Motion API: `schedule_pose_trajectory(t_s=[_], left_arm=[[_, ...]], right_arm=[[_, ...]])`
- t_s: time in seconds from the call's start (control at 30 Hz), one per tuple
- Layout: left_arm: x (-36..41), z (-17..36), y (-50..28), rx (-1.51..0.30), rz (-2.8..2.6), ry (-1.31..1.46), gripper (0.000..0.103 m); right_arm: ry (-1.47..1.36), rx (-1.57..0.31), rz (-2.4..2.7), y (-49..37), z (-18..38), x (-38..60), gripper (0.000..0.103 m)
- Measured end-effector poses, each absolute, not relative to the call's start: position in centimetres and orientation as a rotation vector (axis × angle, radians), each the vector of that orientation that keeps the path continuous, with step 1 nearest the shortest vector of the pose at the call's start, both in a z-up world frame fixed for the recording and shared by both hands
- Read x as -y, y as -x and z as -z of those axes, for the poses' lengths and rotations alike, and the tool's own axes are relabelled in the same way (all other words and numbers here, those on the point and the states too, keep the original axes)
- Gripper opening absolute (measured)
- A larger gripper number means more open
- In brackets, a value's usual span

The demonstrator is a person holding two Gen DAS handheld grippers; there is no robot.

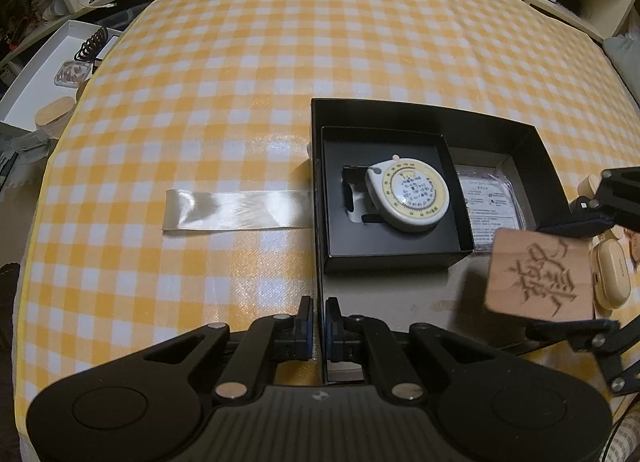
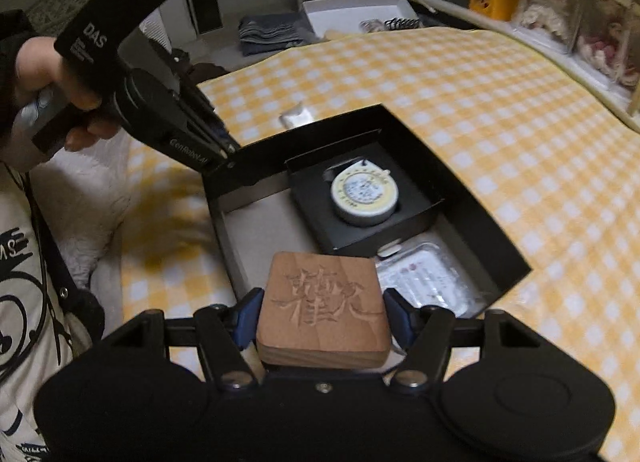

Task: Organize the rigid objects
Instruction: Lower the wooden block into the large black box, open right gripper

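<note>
A black open box lies on the yellow checked cloth. In it a smaller black tray holds a white round tape measure, beside a white leaflet packet. My right gripper is shut on a square wooden block with carved characters, held over the box's near corner. My left gripper is shut on the box's left wall.
A shiny ribbon strip lies on the cloth left of the box. A cream earbud case and wooden pieces lie right of it. A white tray with small items sits off the far left edge. Shelves ring the back.
</note>
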State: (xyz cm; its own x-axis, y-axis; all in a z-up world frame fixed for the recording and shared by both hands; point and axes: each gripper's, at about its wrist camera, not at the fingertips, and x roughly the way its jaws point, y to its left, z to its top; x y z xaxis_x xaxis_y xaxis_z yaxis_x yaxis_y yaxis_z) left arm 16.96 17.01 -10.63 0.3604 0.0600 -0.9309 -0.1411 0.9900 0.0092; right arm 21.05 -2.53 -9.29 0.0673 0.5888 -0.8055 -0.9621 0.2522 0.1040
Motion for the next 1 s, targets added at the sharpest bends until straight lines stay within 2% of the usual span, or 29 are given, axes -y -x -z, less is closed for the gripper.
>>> schedule_pose_trajectory(t_s=[0.1, 0.2, 0.43, 0.6, 1.0], left_arm=[[-17.0, 10.6, -17.0, -1.196, -0.130, 0.076, 0.006], [-17.0, 10.6, -17.0, -1.197, -0.130, 0.074, 0.007], [-17.0, 10.3, -17.0, -1.195, -0.133, 0.071, 0.007], [-16.9, 10.2, -17.0, -1.195, -0.133, 0.071, 0.007], [-16.9, 10.2, -17.0, -1.196, -0.134, 0.071, 0.006]], right_arm=[[0.529, -0.875, -1.239, -21.0, 9.7, 2.2, 0.065], [0.532, -0.918, -1.204, -21.4, 9.7, 2.2, 0.073], [0.440, -0.934, -1.182, -22.5, 8.4, 3.6, 0.072], [0.405, -0.962, -1.171, -22.7, 8.2, 3.3, 0.066], [0.428, -0.978, -1.094, -21.8, 7.7, 3.0, 0.070]])
